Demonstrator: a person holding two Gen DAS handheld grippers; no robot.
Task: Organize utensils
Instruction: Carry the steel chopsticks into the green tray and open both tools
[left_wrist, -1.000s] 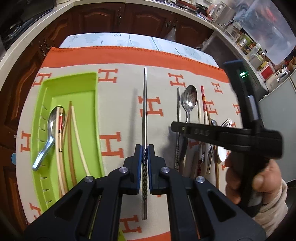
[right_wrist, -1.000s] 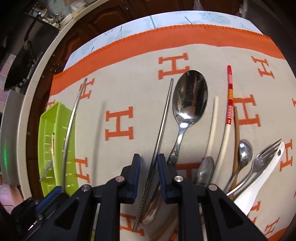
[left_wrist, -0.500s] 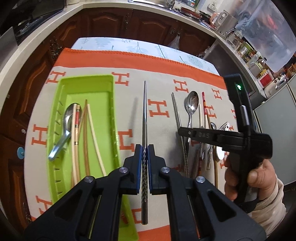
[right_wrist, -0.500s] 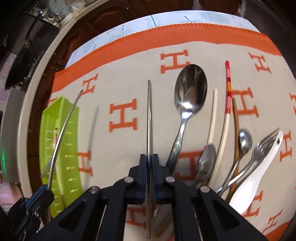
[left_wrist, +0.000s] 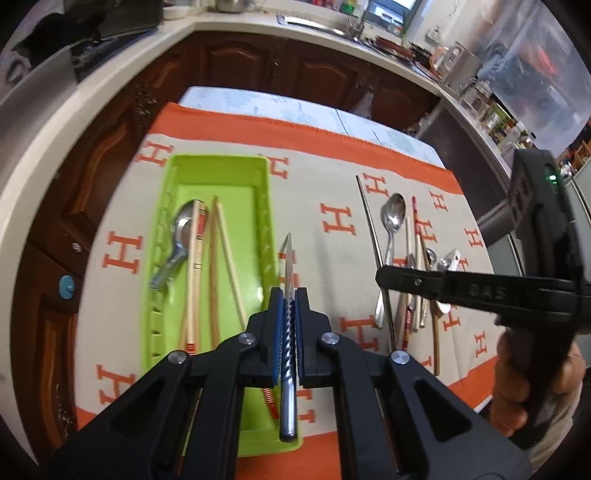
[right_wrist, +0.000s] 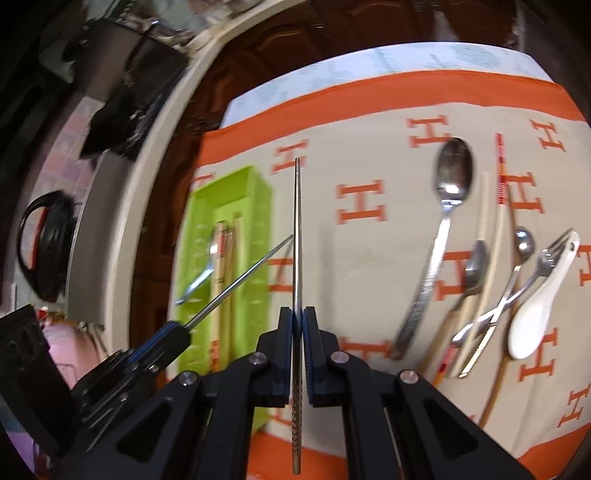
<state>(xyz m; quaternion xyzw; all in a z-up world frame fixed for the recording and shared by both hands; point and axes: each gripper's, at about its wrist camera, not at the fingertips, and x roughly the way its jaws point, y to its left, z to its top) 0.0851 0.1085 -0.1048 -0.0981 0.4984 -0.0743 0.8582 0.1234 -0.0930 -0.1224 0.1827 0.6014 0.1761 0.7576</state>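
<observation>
While each tool clamps a metal chopstick | left tool (left_wrist: 289, 325) | right tool (right_wrist: 297, 345) | green tray (left_wrist: 162, 206)

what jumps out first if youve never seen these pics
Each pair of black tongs is shut on a silver metal chopstick: the left tongs hold theirs above the lime-green plastic tray's right wall, the right tongs lift theirs mid-cloth. Unsorted spoons lie right.

I've got the tray (left_wrist: 218, 170) on the cloth (left_wrist: 325, 192) to my left, with a spoon (left_wrist: 177, 240) and chopsticks (left_wrist: 214, 266) lying in it. To my right on the cloth, well apart, lies the pile of loose utensils (right_wrist: 491, 266).
</observation>
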